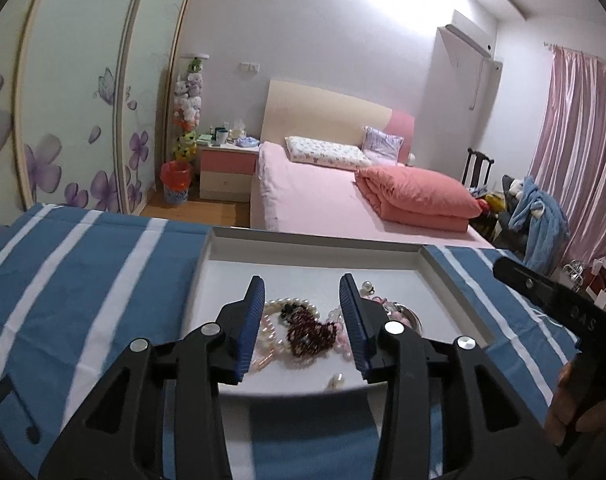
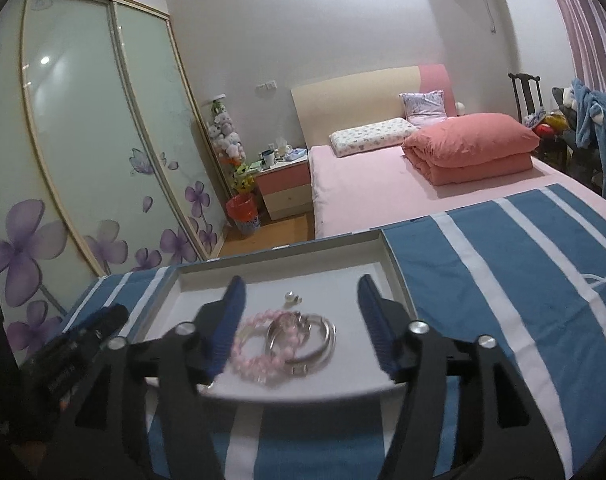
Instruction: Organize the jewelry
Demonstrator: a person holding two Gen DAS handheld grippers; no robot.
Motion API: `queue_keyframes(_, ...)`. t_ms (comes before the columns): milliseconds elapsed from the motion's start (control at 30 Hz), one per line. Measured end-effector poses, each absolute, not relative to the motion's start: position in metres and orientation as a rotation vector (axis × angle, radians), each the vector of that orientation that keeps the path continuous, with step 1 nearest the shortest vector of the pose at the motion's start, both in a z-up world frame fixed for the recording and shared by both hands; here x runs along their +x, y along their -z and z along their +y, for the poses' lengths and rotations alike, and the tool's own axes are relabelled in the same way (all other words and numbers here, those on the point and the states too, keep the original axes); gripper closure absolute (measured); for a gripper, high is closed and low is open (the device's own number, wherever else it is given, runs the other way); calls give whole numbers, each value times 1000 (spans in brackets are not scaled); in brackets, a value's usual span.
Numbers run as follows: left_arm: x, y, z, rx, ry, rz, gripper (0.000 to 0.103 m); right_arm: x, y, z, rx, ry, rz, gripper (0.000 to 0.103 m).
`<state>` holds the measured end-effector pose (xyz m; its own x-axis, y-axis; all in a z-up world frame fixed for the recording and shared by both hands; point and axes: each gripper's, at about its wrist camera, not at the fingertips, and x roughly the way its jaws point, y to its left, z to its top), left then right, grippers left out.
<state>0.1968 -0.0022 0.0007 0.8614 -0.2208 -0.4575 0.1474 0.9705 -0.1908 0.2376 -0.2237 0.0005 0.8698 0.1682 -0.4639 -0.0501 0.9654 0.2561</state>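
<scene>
Setting: a bedroom in a home. Centre of frame stood a bed with pink sheet and cream-and-pink headboard (image 1: pixel 327 112), bearing a floral-printed white pillow (image 1: pixel 323 152) and a folded salmon-pink quilt (image 1: pixel 415 196). Left of it was a pink-and-cream bedside cabinet (image 1: pixel 227 172) cluttered with cups, beside a tall column of plush toys (image 1: pixel 188 108). Far left: frosted sliding wardrobe doors printed with purple flowers (image 2: pixel 83 152). Right edge: shiny pink curtains (image 1: pixel 575 136). Upper right: a white wall-mounted air conditioner (image 1: pixel 469 38).
</scene>
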Motion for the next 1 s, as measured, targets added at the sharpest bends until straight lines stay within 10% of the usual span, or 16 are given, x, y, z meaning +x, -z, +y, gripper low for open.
queue_keyframes(333, 112, -11, 17, -66, 113, 431, 11, 145, -5, -188, 107, -123, 508, 5)
queue_keyframes(1000, 51, 3, 15, -18, 34, 365, 2, 78, 11, -180, 62, -65, 467, 5)
